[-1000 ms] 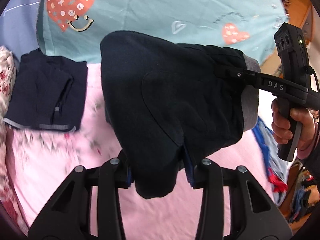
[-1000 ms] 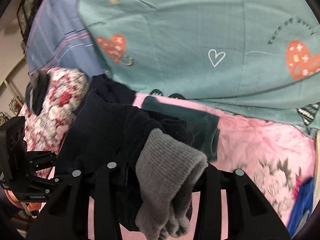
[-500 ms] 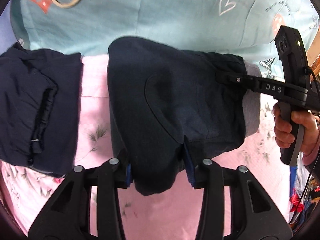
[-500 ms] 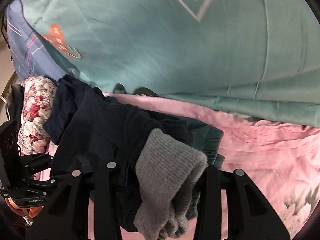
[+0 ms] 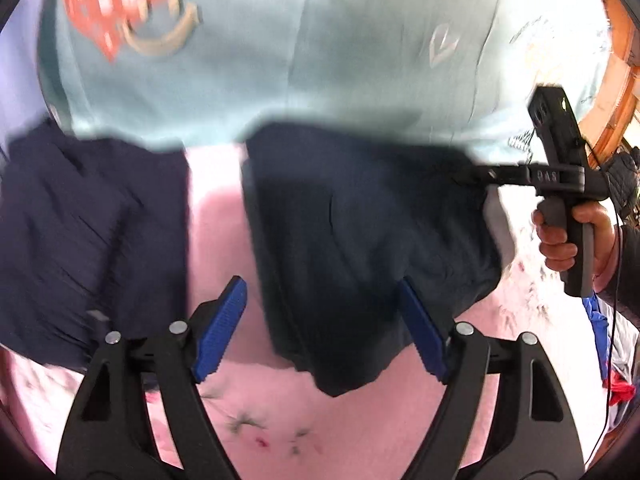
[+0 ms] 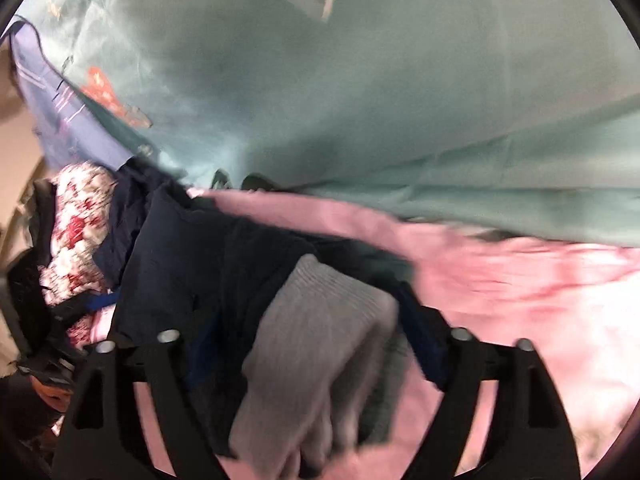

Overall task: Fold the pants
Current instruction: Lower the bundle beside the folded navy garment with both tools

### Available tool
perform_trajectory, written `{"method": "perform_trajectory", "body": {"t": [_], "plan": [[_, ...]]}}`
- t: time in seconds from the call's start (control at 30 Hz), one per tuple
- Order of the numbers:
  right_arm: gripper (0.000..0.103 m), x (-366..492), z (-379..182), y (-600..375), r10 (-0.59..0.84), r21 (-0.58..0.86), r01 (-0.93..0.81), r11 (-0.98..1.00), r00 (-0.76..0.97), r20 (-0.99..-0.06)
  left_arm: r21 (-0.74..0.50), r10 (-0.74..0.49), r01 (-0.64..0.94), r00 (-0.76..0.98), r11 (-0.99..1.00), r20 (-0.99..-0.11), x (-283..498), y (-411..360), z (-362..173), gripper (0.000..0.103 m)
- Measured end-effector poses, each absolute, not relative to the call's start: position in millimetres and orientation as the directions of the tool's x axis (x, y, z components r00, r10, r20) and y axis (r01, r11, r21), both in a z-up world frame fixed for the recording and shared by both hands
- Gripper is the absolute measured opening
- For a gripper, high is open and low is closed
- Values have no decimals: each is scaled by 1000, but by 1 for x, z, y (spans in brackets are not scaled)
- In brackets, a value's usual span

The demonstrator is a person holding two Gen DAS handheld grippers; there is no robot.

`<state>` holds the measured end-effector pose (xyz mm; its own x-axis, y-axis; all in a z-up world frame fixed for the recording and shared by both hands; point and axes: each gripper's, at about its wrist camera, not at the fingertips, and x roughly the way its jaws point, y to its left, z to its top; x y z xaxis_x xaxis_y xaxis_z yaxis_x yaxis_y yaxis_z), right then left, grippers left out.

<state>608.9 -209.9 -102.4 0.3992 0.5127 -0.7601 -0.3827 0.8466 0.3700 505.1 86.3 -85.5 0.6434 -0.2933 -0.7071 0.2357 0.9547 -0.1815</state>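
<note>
The folded dark navy pants (image 5: 360,240) lie on the pink sheet (image 5: 216,248). My left gripper (image 5: 322,332) is opening. Its blue pads (image 5: 220,332) stand wide apart around the pants' near corner, and the left pad is clear of the cloth. In the right wrist view the pants' grey ribbed band (image 6: 320,340) hangs loose between the jaws of my right gripper (image 6: 316,344), which is also opening. From the left wrist view the right gripper (image 5: 470,178) reaches in at the pants' right edge, held by a hand (image 5: 572,240).
A second folded dark garment (image 5: 92,240) lies left of the pants. A teal quilt with hearts (image 5: 280,60) covers the far side of the bed. A floral pillow (image 6: 76,232) sits at the left, and a blue cloth (image 5: 600,340) hangs off the right edge.
Both grippers came down toward the sheet with the pants and then spread their jaws, so the navy corner and the grey band are no longer pinched.
</note>
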Motion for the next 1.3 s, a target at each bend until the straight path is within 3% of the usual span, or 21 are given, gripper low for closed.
{"method": "perform_trajectory", "body": {"t": [0.17, 0.23, 0.33, 0.4, 0.47, 0.53, 0.67, 0.77, 0.93, 1.1, 1.3], "plan": [[84, 576, -35, -227, 530, 339, -412, 846, 576, -623, -238, -374, 288, 718, 928, -587, 519, 82, -33, 86], [63, 574, -34, -211, 562, 344, -454, 822, 548, -620, -255, -396, 303, 712, 918, -580, 534, 64, -40, 86], [39, 586, -68, -189, 582, 388, -450, 804, 464, -668, -300, -401, 267, 645, 916, -651, 564, 50, -79, 86], [23, 597, -98, -186, 529, 350, -422, 837, 454, -717, -289, -358, 213, 610, 933, -707, 579, 54, -105, 74], [6, 605, -111, -200, 545, 387, -395, 833, 467, -697, -269, -337, 204, 603, 941, -723, 583, 61, -120, 71], [1, 612, -116, -211, 572, 443, -363, 819, 461, -679, -221, -309, 217, 607, 951, -732, 580, 57, -122, 70], [4, 606, -99, -203, 521, 363, -386, 848, 479, -706, -118, -211, 189, 611, 975, -763, 573, 49, -109, 71], [11, 583, -66, -207, 478, 321, -360, 876, 560, -677, -50, -96, 90, 637, 995, -765, 562, 60, -86, 80], [13, 534, -49, -197, 516, 279, -460, 843, 543, -662, -48, -103, 99, 681, 994, -725, 522, 56, -60, 87], [13, 529, -103, -185, 404, 207, -413, 887, 474, -783, -51, -106, 109, 594, 993, -798, 516, 38, -98, 87], [13, 542, -119, -185, 397, 245, -352, 903, 469, -789, -93, -111, 61, 521, 994, -846, 527, 49, -140, 98]]}}
